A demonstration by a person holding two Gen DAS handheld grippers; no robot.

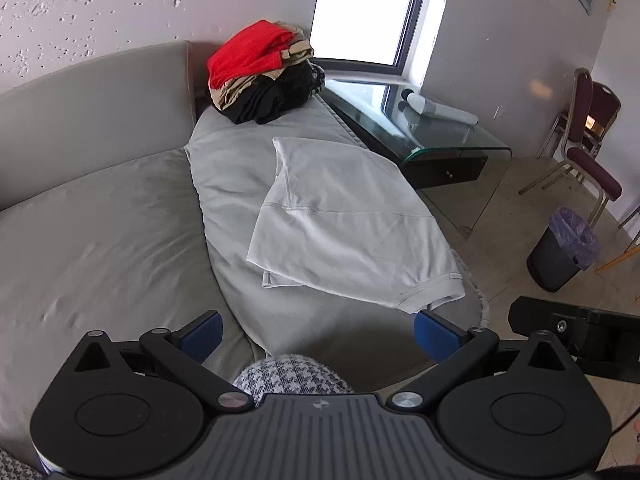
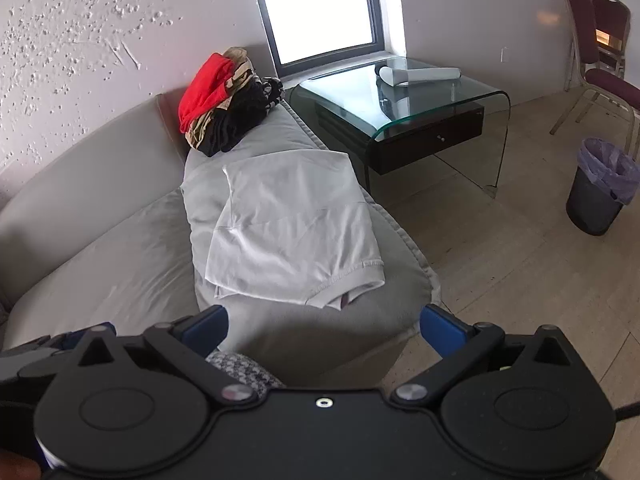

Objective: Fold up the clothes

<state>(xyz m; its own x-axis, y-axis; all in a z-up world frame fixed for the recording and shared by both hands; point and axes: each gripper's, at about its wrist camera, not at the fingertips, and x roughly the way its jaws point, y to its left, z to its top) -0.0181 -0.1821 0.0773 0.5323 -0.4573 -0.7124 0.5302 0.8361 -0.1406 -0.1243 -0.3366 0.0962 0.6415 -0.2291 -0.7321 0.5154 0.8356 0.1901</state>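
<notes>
Where shirt [image 2: 294,236] gapes, possibly pink, right-view only.

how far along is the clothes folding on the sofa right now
Done: the white shirt lies partly folded on the grey sofa cushion, its sides turned in and the collar at the near end. In hand: nothing; the left gripper and right gripper are both open, short of the shirt. Left: the shirt's final folds, and the heap of red, tan and black clothes at the far end looks unfolded.
</notes>
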